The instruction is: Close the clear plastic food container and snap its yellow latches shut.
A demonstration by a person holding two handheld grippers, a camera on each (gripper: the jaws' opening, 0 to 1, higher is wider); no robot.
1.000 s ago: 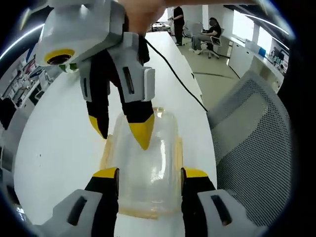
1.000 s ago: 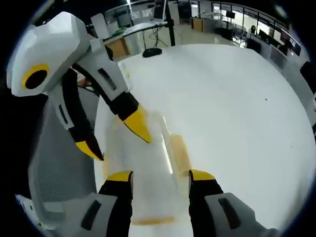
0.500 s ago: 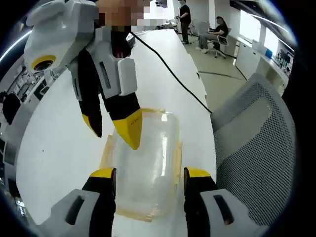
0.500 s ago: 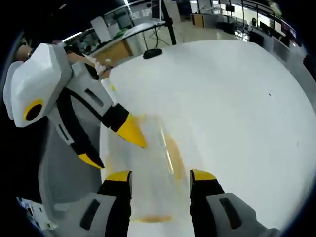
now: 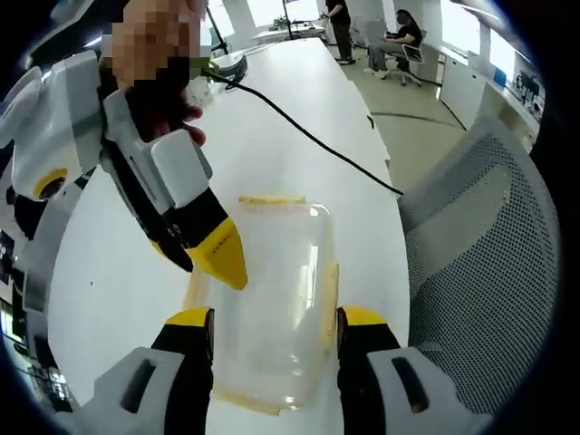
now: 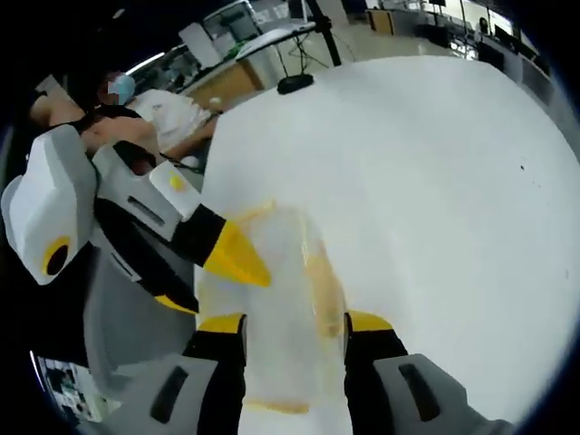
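The clear plastic container [image 5: 272,299] lies flat on the white table [image 5: 136,272], with its lid on top. In the left gripper view it sits right between the two yellow tips of the left gripper [image 5: 276,319], which stand wide apart on either side of it. The right gripper [image 5: 204,258] reaches in from the left, and its yellow tip rests by the box's left edge (its fingers look open). A yellow latch [image 5: 328,294] runs along the box's side. A grey mesh chair [image 5: 480,272] stands beside the table.

In the right gripper view, the container [image 6: 272,308] lies between the right gripper's [image 6: 294,324] wide-open tips, and the left gripper [image 6: 213,276] points at the box from the left.
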